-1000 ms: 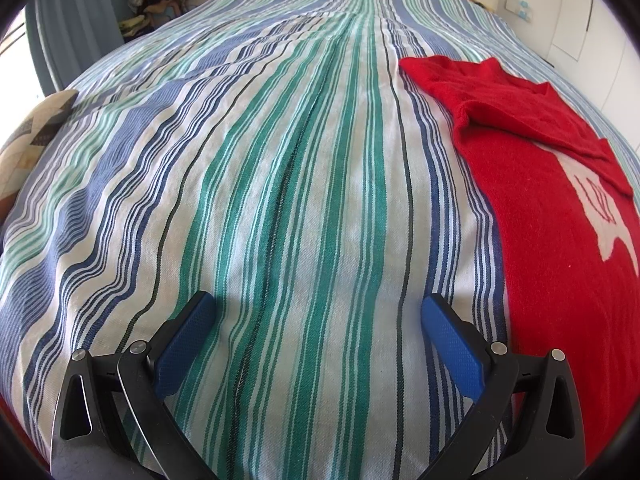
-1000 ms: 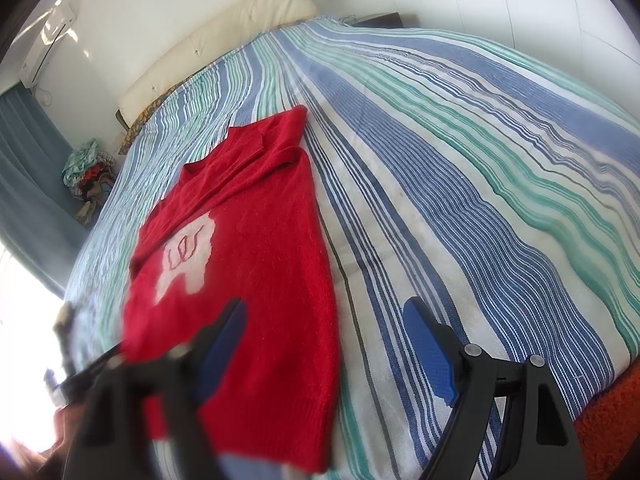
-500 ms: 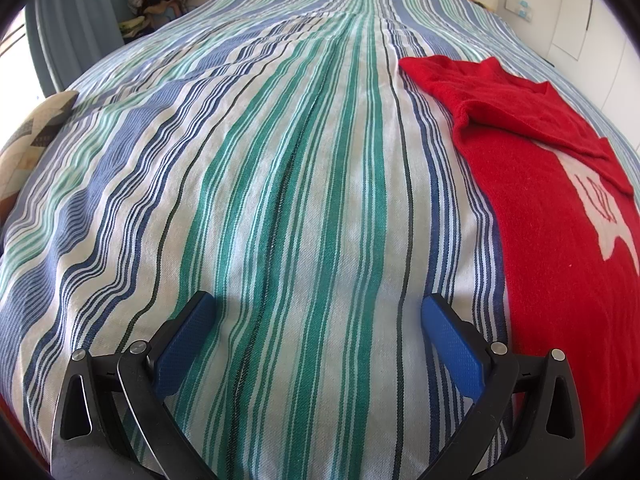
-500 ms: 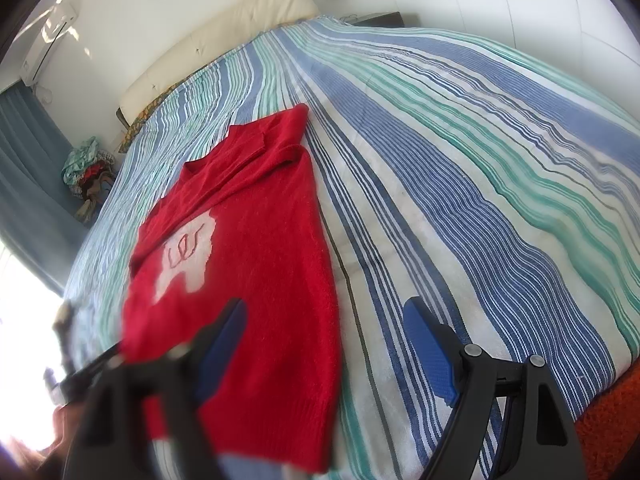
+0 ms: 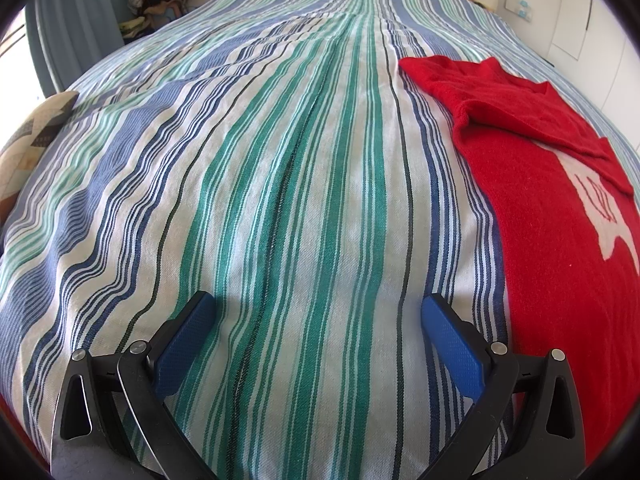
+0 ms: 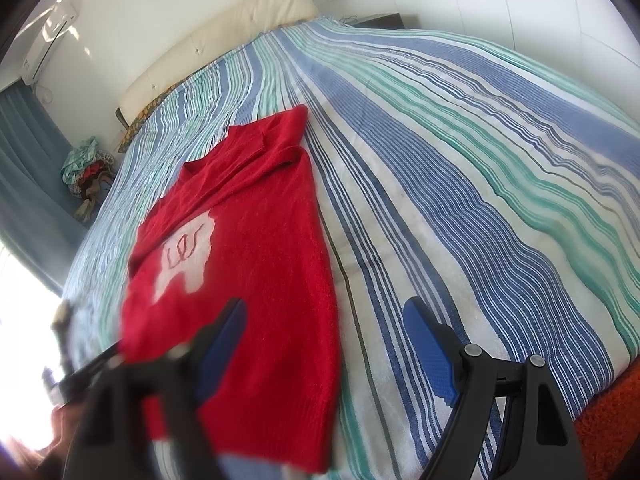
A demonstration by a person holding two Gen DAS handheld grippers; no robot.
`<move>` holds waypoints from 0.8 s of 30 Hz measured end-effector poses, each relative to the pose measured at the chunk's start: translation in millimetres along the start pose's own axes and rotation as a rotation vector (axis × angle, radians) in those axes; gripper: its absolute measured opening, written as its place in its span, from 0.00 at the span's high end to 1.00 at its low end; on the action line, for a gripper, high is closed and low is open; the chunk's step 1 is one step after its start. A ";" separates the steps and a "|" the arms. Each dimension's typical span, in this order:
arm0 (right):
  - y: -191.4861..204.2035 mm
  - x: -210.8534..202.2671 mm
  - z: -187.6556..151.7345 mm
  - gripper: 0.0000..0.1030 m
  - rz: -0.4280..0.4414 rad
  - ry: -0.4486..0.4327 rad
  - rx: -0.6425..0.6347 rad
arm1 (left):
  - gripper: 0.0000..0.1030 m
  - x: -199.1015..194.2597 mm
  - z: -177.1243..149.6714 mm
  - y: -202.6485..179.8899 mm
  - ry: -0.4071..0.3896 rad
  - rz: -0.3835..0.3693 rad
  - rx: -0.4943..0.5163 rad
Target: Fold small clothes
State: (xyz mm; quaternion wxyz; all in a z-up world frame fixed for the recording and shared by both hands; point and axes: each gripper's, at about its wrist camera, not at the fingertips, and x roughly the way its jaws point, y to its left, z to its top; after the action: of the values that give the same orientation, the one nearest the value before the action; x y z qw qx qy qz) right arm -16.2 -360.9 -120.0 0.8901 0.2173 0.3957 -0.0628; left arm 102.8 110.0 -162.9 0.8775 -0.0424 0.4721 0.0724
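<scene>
With both the left gripper (image 5: 316, 320) and right gripper (image 6: 324, 332) released above the bed (image 6: 460, 168), a shallow pinch could snag bedspread with the red sweater (image 6: 256, 248).

Red sweater (image 6: 256, 248): fuzzy matt knit, white knitted-in patch, ahead-left of the right gripper (image 6: 324, 336). Bedspread (image 5: 304, 184): woven striped cloth, matt, slightly coarse, under both tools. Left gripper (image 5: 316, 328): matt black plastic arms, blue textured pads, shiny metal rivets. Headboard (image 6: 224, 36) far ahead: cream, smooth, padded. Orange rug (image 6: 612, 420) right of the right tool: shaggy.
</scene>
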 end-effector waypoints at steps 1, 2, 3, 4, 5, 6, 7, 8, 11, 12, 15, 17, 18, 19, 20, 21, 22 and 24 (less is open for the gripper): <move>0.1 0.3 -0.1 0.22 -0.001 0.001 -0.001 | 0.00 0.0 -0.1 0.0 0.000 0.000 0.000; 0.1 0.4 0.2 0.22 -0.001 0.001 -0.002 | 0.00 0.0 0.0 0.1 -0.001 0.000 0.000; 0.5 0.7 0.1 0.22 -0.002 0.001 -0.003 | 0.00 -0.2 0.2 -0.1 -0.001 0.000 0.001; 1.0 0.9 -0.1 0.22 -0.002 0.001 -0.005 | 0.00 -0.2 0.3 0.0 -0.001 0.001 0.001; 1.1 1.0 0.1 0.22 -0.003 0.001 -0.006 | 0.00 -0.2 0.2 0.0 -0.001 0.001 0.001; 1.5 1.1 -0.5 0.22 -0.003 0.000 -0.007 | 0.00 -0.2 0.0 -0.2 -0.001 0.001 0.001; 1.5 1.4 -0.5 0.22 -0.004 0.000 -0.008 | 0.00 -0.3 0.0 -0.1 -0.001 0.001 0.001; 1.6 1.4 -0.6 0.22 -0.004 0.000 -0.008 | 0.00 -0.4 0.2 0.0 -0.001 0.002 0.001; 1.7 1.3 -0.6 0.22 -0.004 -0.001 -0.007 | 0.00 -0.5 0.2 -0.3 -0.002 0.001 0.001; 1.9 1.5 -0.9 0.22 -0.004 -0.002 -0.006 | 0.00 -0.5 0.2 -0.3 -0.002 0.002 0.001; 1.9 1.9 -1.2 0.22 -0.003 -0.002 -0.004 | 0.00 -0.5 0.1 -0.4 -0.002 0.002 0.002; 1.9 1.7 -1.3 0.22 -0.003 -0.003 -0.005 | 0.00 -0.6 0.0 -0.5 -0.002 0.002 0.002; 1.9 1.8 -1.0 0.22 -0.003 -0.004 -0.006 | 0.00 -0.6 0.0 -0.6 -0.002 0.002 0.002; 1.9 1.7 -1.3 0.22 -0.004 -0.004 -0.005 | 0.00 -0.6 0.0 -0.6 -0.002 0.002 0.002; 1.9 1.7 -1.4 0.22 -0.004 -0.004 -0.004 | 0.00 -0.7 0.0 -0.7 -0.002 0.002 0.002; 1.9 1.7 -1.4 0.22 -0.004 -0.004 -0.004 | 0.00 -0.7 0.3 -0.5 -0.002 0.002 0.002; 1.9 1.7 -1.3 0.22 -0.004 -0.004 -0.004 | 0.00 -0.7 0.1 -0.6 -0.002 0.002 0.002; 1.9 1.7 -1.4 0.22 -0.004 -0.004 -0.004 | 0.00 -0.8 0.1 -0.8 -0.002 0.003 0.002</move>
State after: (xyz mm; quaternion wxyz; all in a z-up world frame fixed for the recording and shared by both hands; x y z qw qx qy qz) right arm -15.4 -358.4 -121.4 0.8912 0.2145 0.3945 -0.0641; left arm 102.6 109.1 -162.2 0.8780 -0.0408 0.4714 0.0730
